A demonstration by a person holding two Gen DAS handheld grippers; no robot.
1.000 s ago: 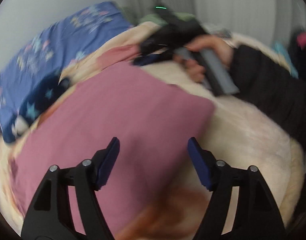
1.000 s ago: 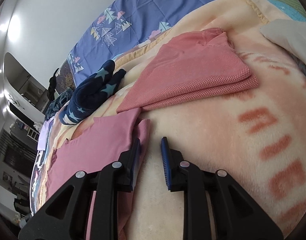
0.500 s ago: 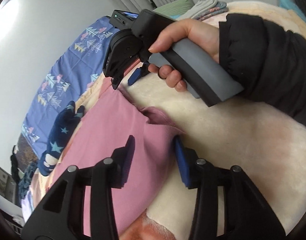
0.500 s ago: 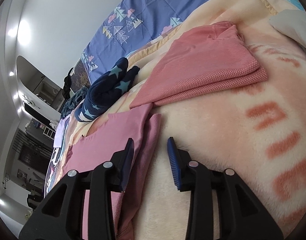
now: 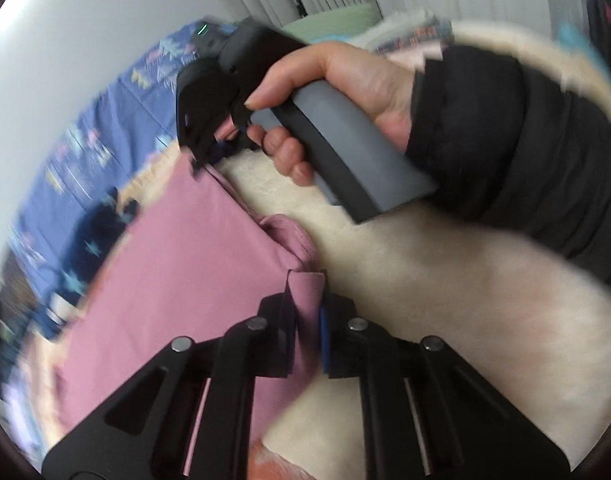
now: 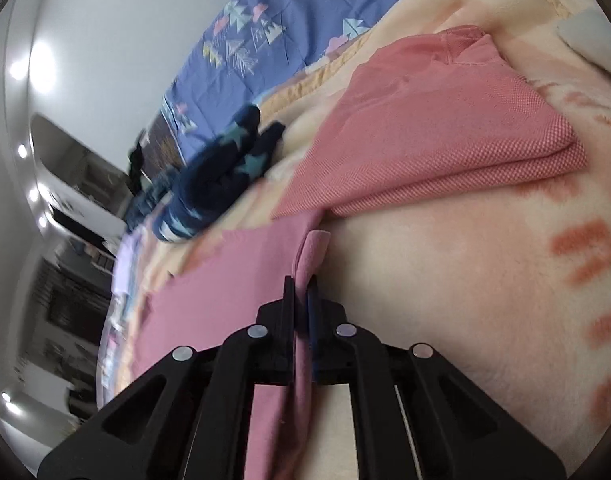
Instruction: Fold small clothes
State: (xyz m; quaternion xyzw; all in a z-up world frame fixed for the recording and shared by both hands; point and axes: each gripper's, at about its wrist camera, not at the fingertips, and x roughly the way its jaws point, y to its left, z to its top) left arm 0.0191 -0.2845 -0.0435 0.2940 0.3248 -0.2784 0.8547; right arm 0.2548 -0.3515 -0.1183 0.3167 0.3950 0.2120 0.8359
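A pink garment lies flat on a cream fleece blanket. My left gripper is closing its jaws on a raised fold at the garment's right edge, and the pads press the cloth. Farther along the same edge, a hand holds my right gripper at the garment's far corner. In the right wrist view the right gripper is closing its jaws on the pink garment's edge, with cloth pinched between the pads.
A folded coral knit shirt lies just beyond the pink garment. A navy star-print garment sits to its left. Behind them is a blue patterned sheet. A black sleeve crosses the blanket on the right.
Both grippers have gone from open to shut on the pink garment's right edge. The left one moved up to that edge, and the cloth there is now lifted into a fold.
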